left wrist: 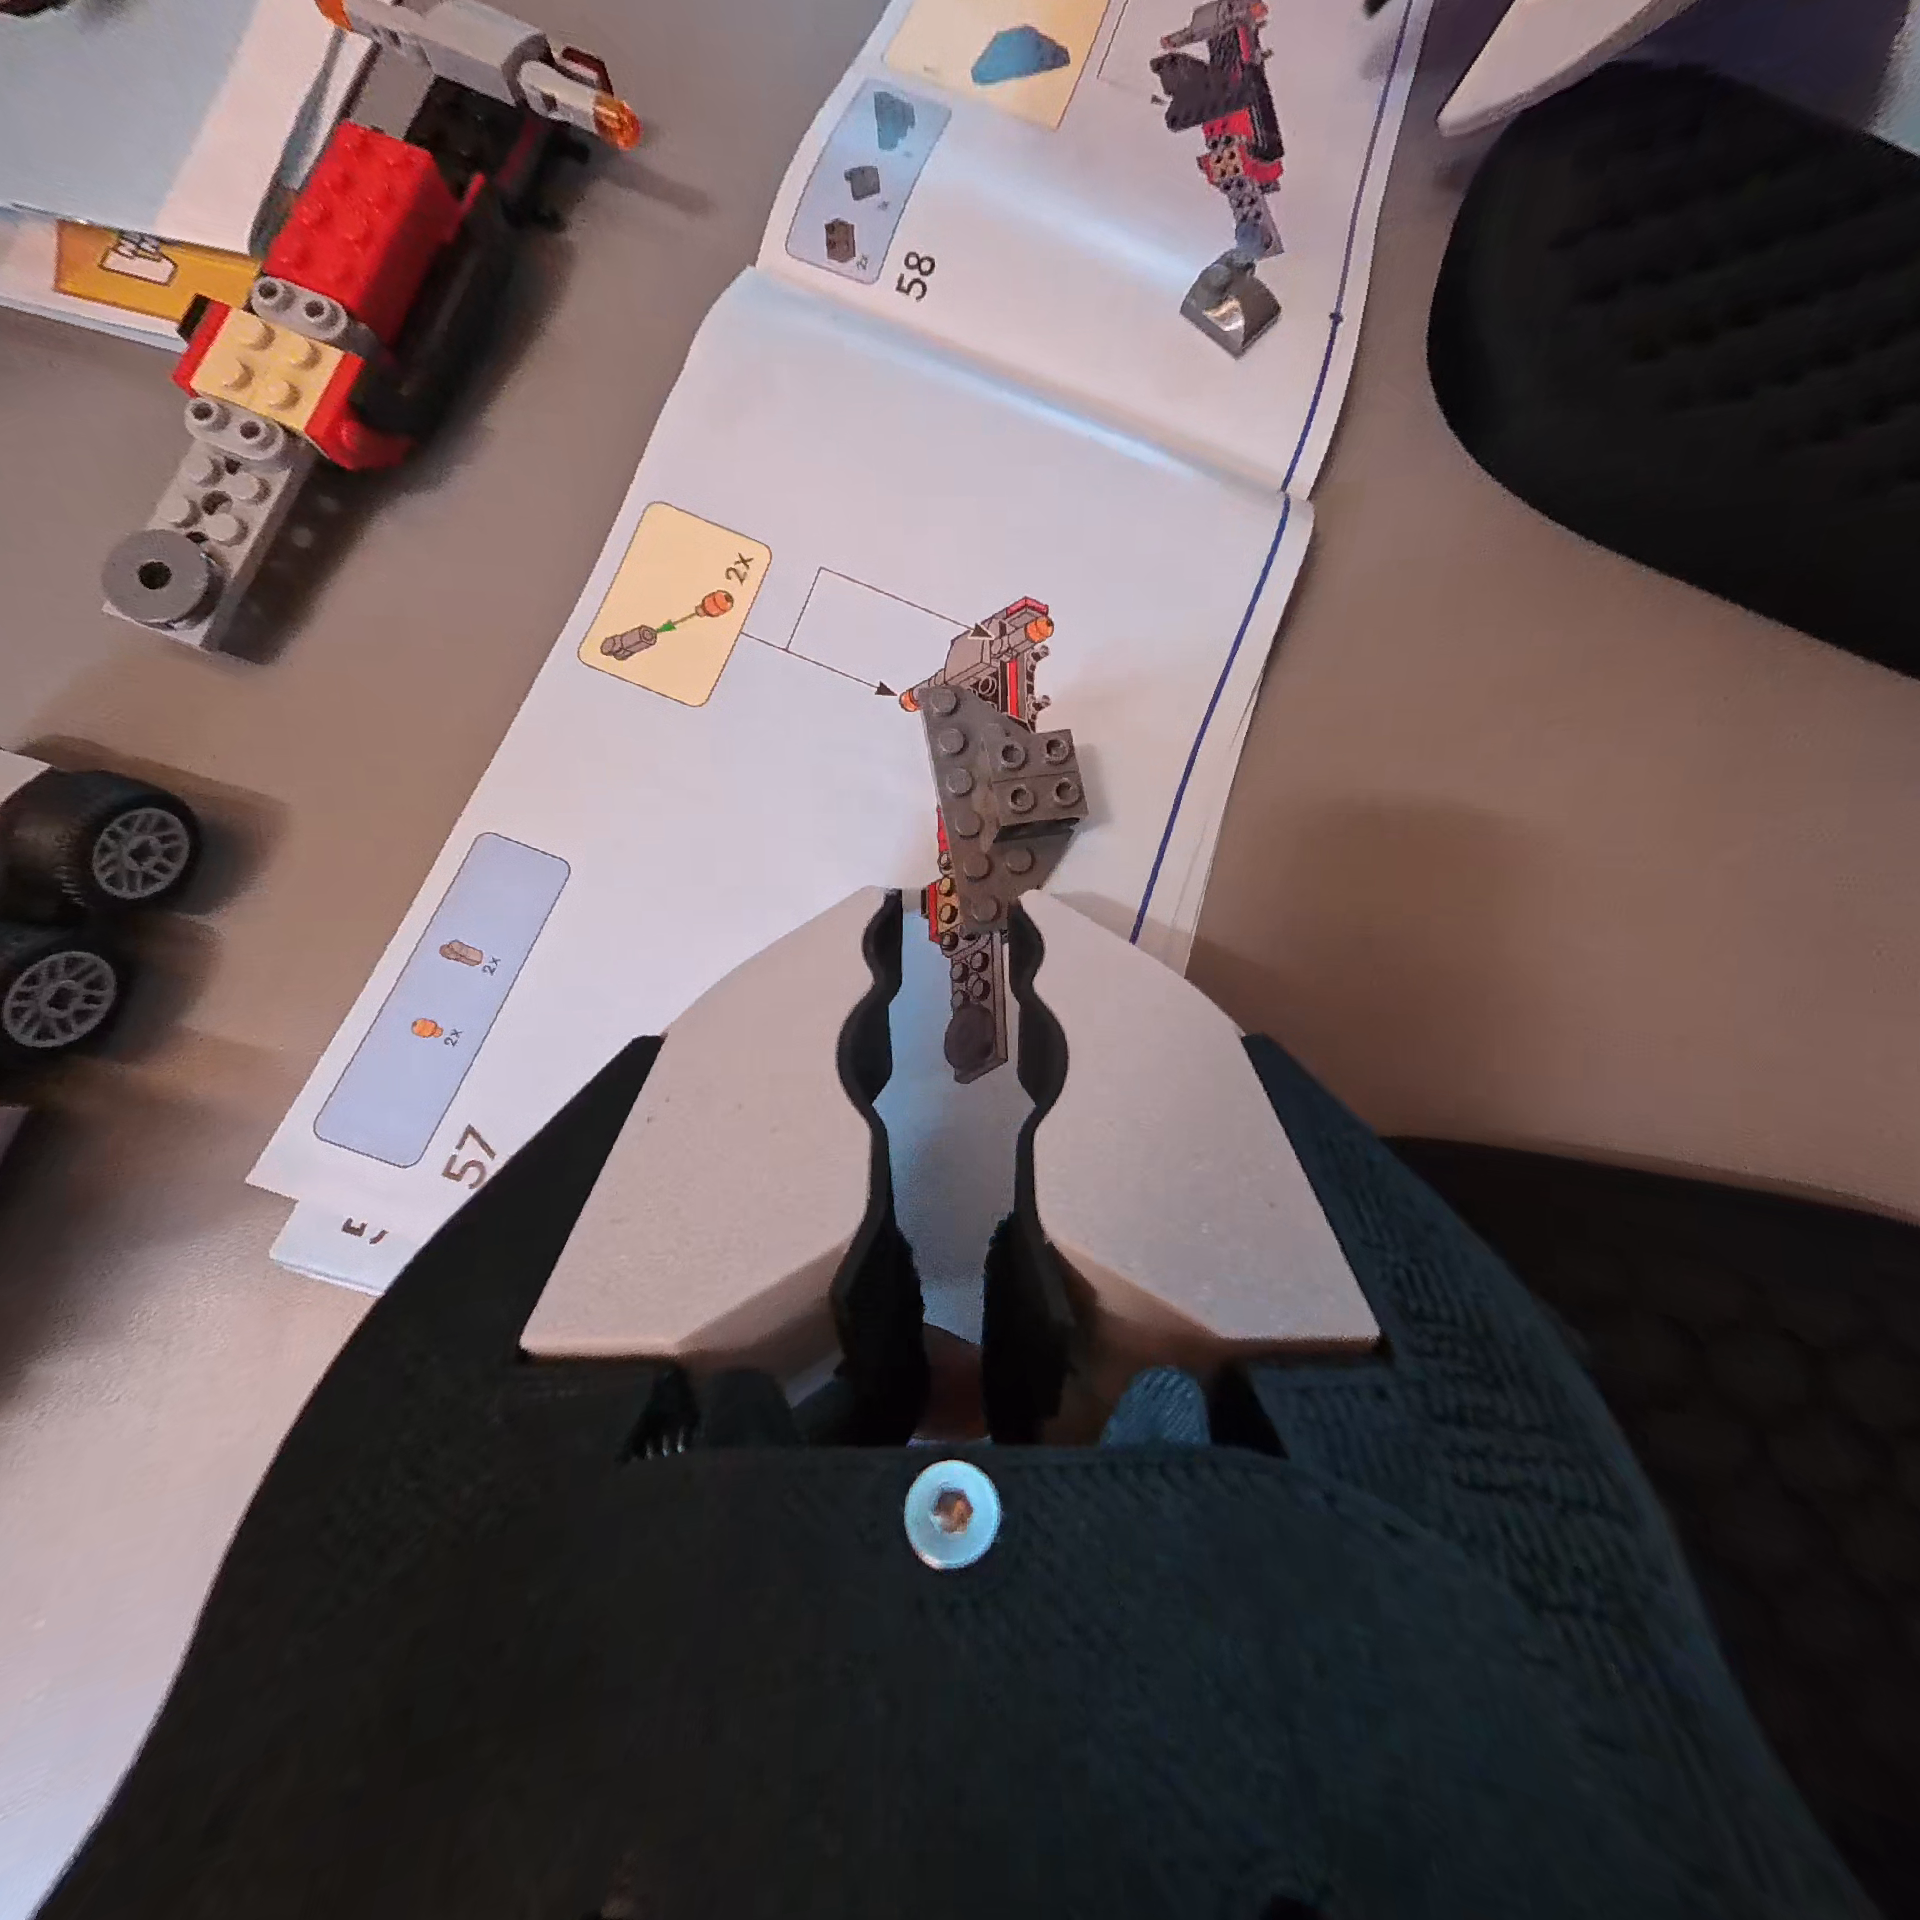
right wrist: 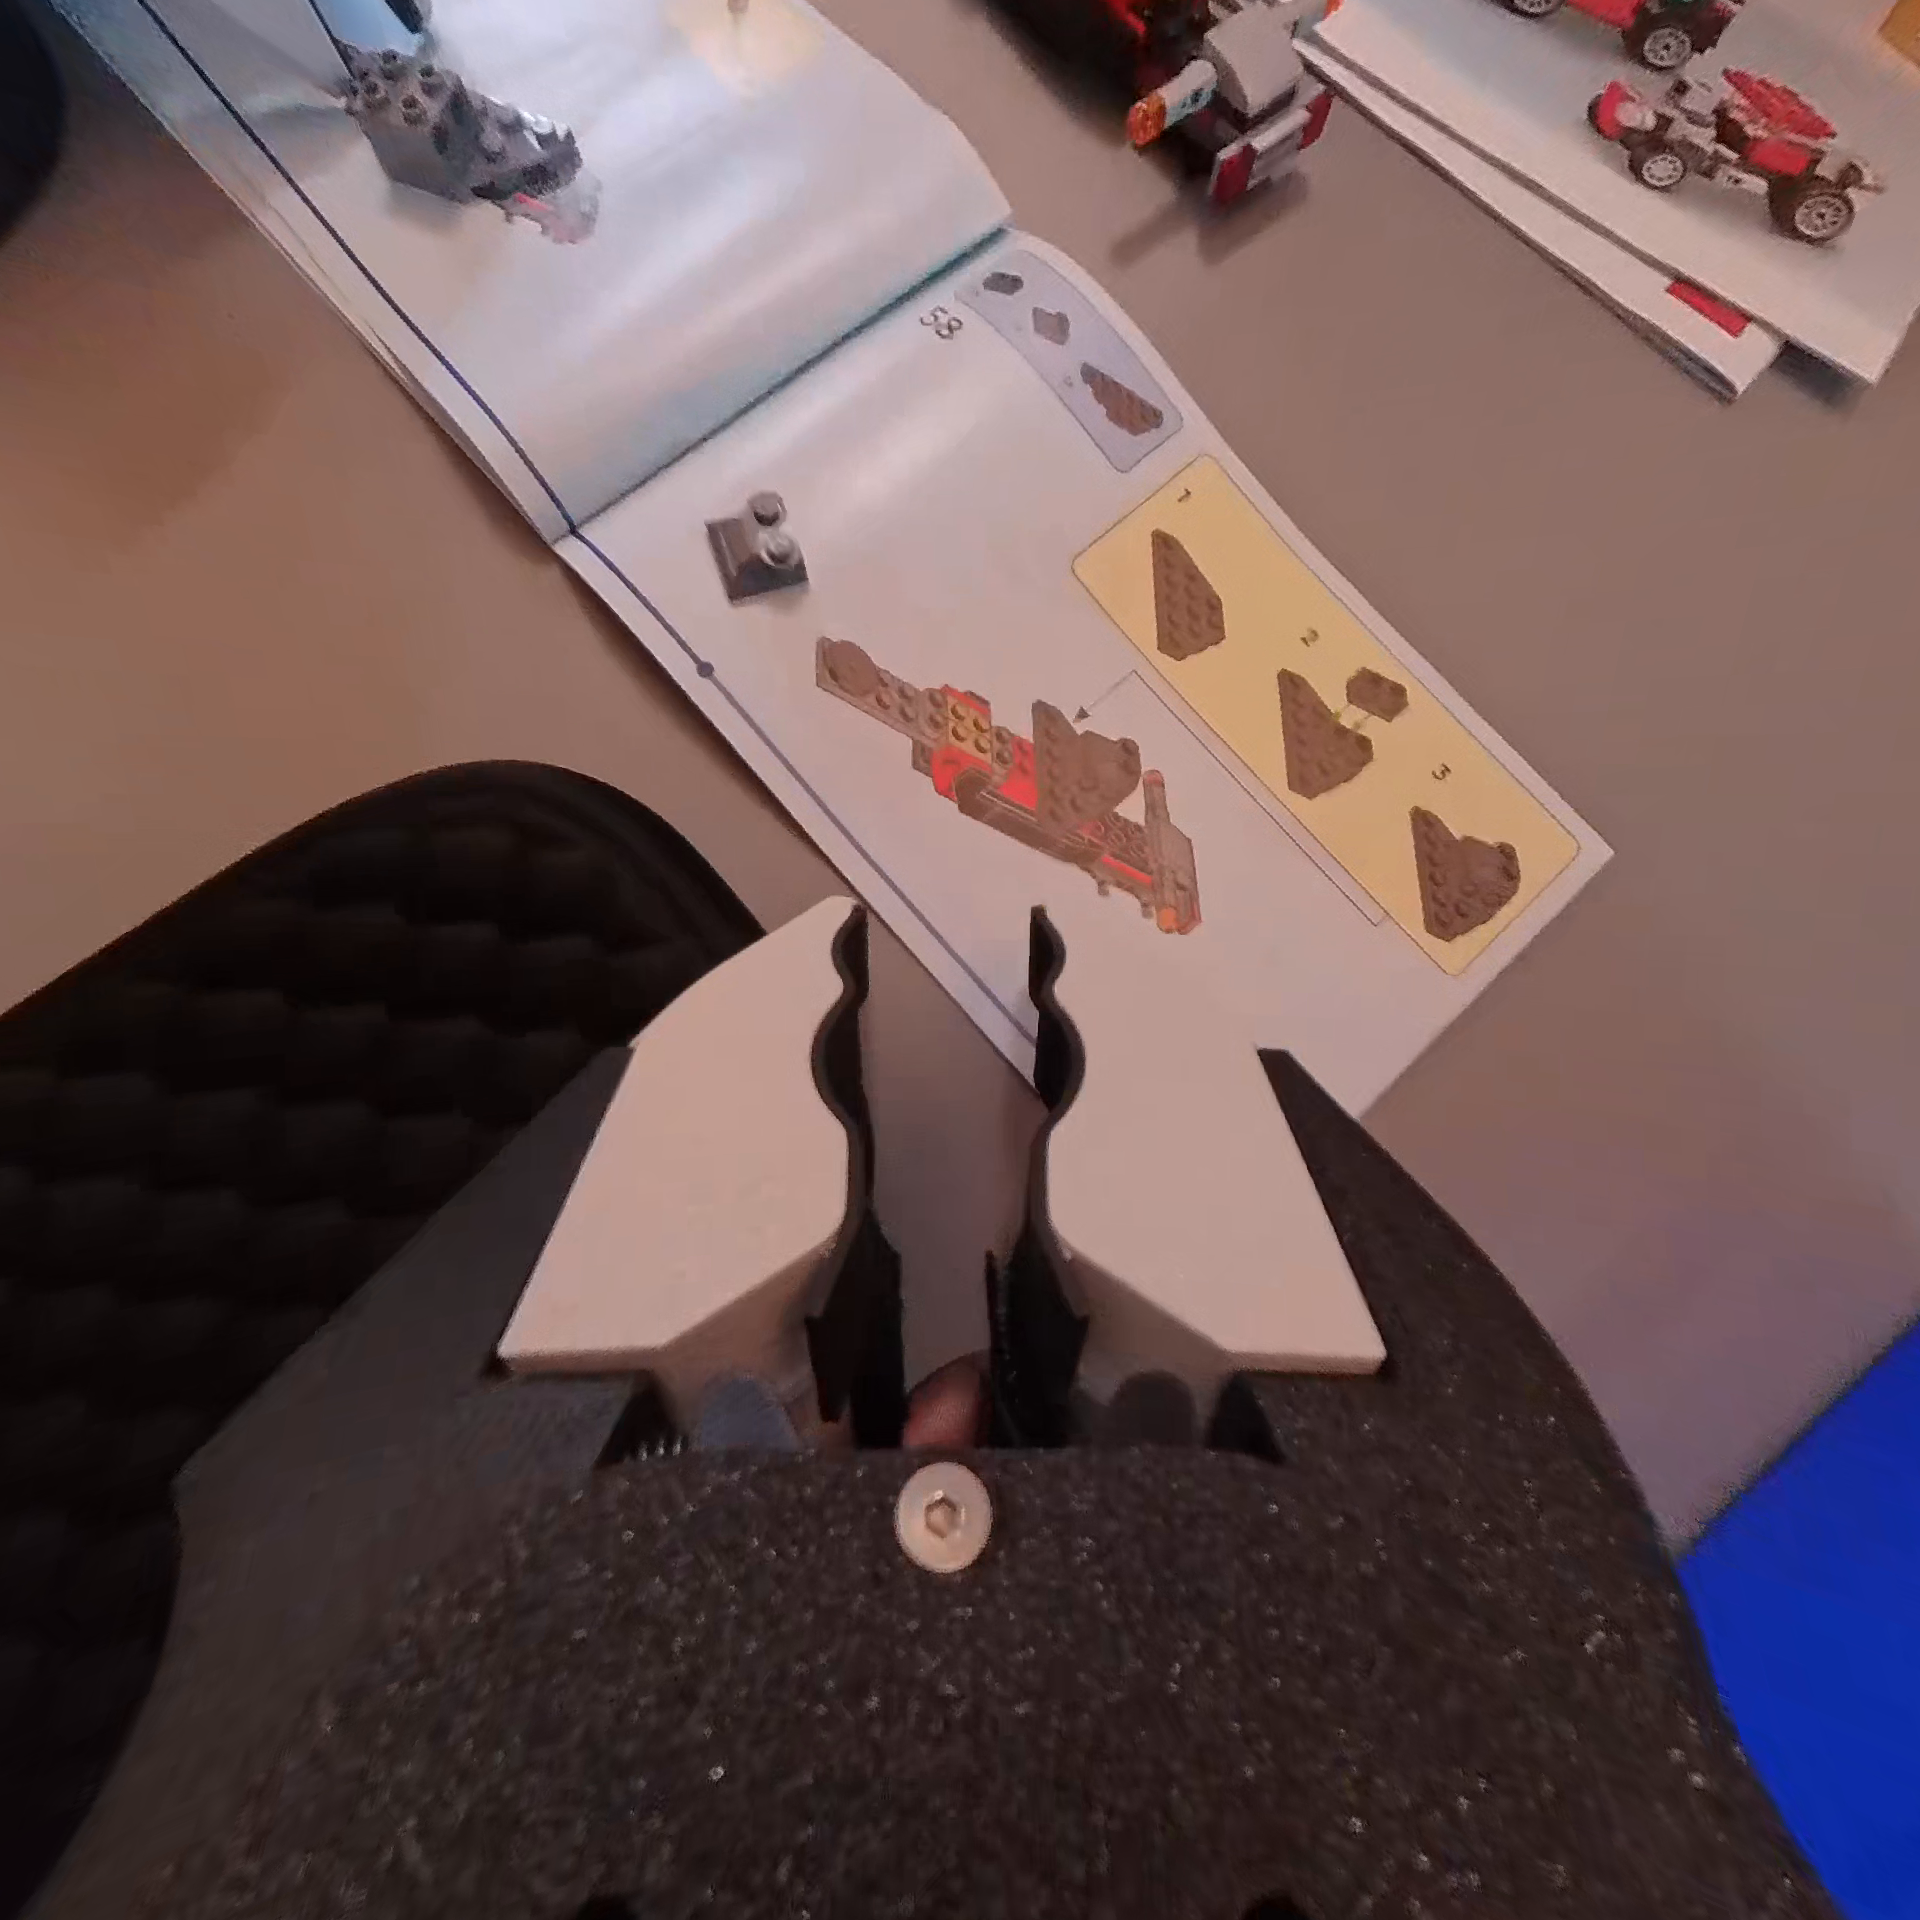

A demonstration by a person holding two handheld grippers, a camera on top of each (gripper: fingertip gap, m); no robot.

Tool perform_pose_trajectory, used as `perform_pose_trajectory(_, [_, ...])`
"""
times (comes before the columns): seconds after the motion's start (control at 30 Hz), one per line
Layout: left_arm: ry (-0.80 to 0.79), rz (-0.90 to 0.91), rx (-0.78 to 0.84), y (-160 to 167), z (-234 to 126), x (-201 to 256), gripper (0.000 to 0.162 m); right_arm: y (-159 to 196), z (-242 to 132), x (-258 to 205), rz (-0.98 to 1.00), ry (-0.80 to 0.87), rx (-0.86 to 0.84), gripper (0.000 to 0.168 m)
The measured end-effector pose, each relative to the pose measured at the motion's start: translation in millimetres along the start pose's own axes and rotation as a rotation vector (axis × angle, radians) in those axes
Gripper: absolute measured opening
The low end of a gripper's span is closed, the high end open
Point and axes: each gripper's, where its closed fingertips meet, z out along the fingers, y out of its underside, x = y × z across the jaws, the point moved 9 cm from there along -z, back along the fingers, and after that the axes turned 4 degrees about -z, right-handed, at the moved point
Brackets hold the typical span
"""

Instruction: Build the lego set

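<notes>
My left gripper [left wrist: 954,902] is shut on the narrow end of a grey wedge plate [left wrist: 966,790] with a small grey plate stacked on it, held just above the open instruction booklet [left wrist: 831,499]. The same held piece shows blurred at the top left of the right wrist view [right wrist: 457,135]. My right gripper [right wrist: 945,925] is open and empty, above the near edge of the booklet [right wrist: 935,540]. A small dark grey slope brick [right wrist: 756,556] lies loose on the page; it also shows in the left wrist view [left wrist: 1231,307]. The red and grey model [left wrist: 343,270] lies at the upper left.
Two black wheels with grey rims [left wrist: 94,852] lie at the left edge. The model [right wrist: 1226,94] and more booklets [right wrist: 1662,208] lie at the far right. A black padded object [right wrist: 312,1039] sits left of my right gripper and also shows in the left wrist view [left wrist: 1683,343].
</notes>
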Motion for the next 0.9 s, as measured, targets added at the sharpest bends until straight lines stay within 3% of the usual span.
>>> perform_pose_trajectory(0.03, [0.001,-0.003,0.002,0,0,0,0.020,-3,3,-1,-0.005,-0.012,0.013,0.030])
perform_pose_trajectory(0.33, [0.002,0.008,0.012,1,1,-1,0.020,-13,12,-23,-0.182,-0.068,0.088,0.025])
perform_pose_trajectory(0.9, [0.014,0.007,0.025,1,2,-1,0.019,-15,18,-27,-0.171,-0.082,0.117,0.024])
